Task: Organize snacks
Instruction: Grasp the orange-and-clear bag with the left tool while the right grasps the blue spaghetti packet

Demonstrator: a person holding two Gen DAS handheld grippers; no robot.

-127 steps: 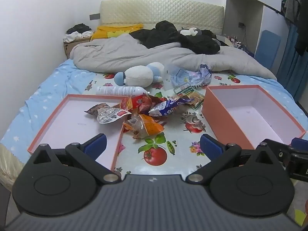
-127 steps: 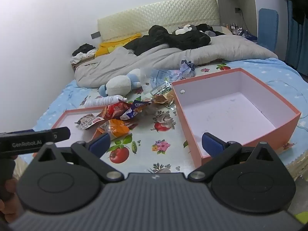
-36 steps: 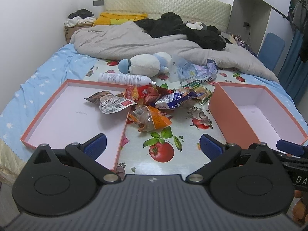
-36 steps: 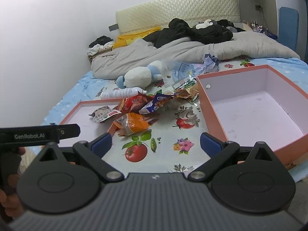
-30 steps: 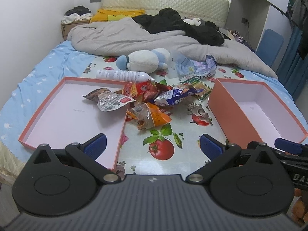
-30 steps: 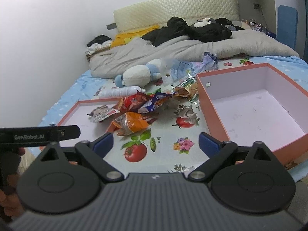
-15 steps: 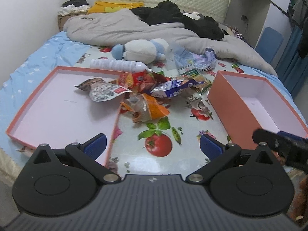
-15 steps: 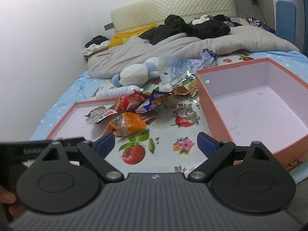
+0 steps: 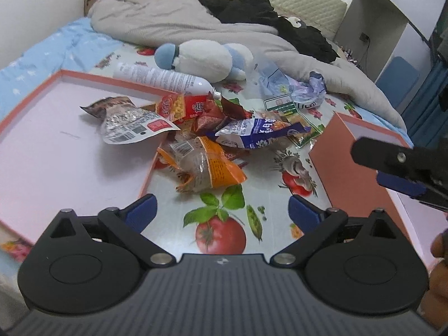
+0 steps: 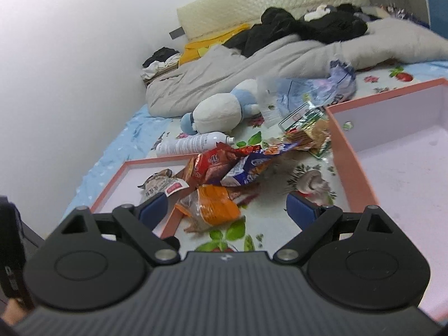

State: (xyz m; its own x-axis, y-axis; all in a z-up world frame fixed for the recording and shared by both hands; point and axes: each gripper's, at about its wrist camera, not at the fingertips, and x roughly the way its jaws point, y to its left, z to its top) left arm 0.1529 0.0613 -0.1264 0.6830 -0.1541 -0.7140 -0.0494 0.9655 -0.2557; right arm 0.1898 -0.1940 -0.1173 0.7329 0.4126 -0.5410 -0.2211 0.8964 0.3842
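Note:
A pile of snack bags lies on the flowered cloth: an orange bag (image 9: 207, 168) nearest, a silver-grey bag (image 9: 128, 120) hanging into the shallow pink lid (image 9: 50, 156), a red bag (image 9: 182, 106), a blue-and-white bag (image 9: 257, 133) and a green packet (image 9: 294, 112). The deep orange box (image 9: 336, 148) stands to the right. My left gripper (image 9: 222, 210) is open and empty, just short of the orange bag. My right gripper (image 10: 227, 208) is open too, hovering near the orange bag (image 10: 215, 201), with the box (image 10: 397, 173) on its right and nothing between its pads. One of its fingers (image 9: 392, 162) shows at the left view's right edge.
Behind the pile lie a white spray bottle (image 9: 165, 77), a white-and-blue plush toy (image 9: 204, 56) and a crumpled plastic bag (image 9: 296, 86). A grey duvet (image 9: 173, 22) and black clothes (image 9: 252, 8) cover the far bed. A wall runs along the left.
Both grippers have come forward and lower toward the snack pile, which now fills more of each view. The right gripper has swung left. Both jaws stayed open.

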